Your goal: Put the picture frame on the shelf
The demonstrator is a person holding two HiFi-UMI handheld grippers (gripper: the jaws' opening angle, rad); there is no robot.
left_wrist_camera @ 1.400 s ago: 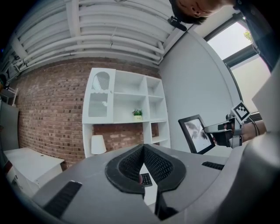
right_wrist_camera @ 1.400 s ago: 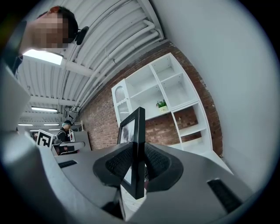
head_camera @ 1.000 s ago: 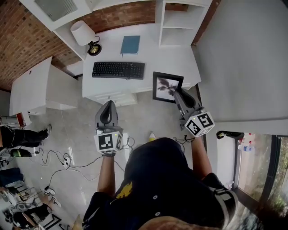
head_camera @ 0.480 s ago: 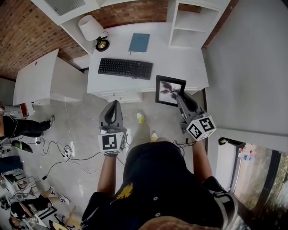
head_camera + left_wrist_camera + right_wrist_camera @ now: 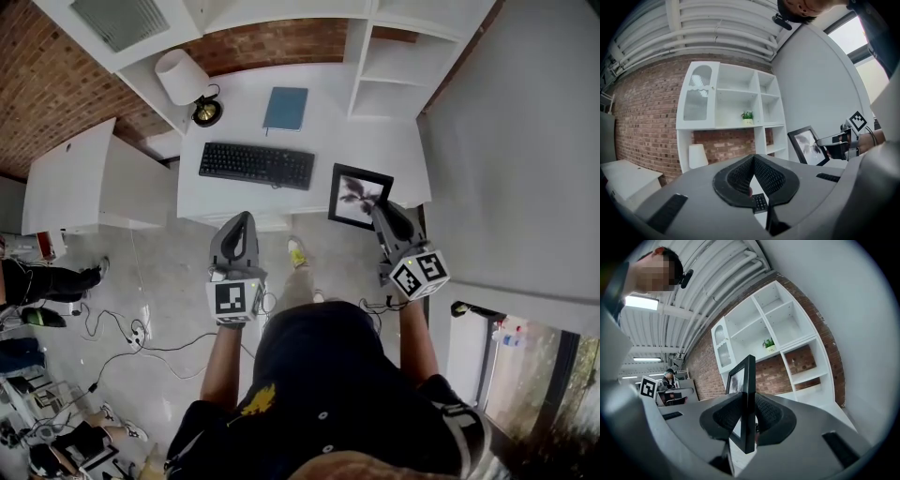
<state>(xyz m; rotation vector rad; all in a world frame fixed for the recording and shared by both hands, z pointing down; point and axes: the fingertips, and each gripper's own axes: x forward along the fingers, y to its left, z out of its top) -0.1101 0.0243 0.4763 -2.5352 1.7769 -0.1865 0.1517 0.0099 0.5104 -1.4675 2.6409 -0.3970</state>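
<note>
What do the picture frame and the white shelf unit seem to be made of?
Picture frame: black, matte moulding with crisp square edges, likely painted wood or plastic.
Shelf unit: white, smooth, flat panels, probably painted or laminated board.

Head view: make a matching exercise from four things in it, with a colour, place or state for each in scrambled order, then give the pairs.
Things:
1. picture frame
2. keyboard
3. notebook
4. lamp

Descriptions:
A. blue, lying flat on the desk
B. clamped in the right gripper
C. white shade, at the desk's far left corner
D. black, lying near the desk's front edge

Pairs: 1-B, 2-D, 3-A, 4-C
</note>
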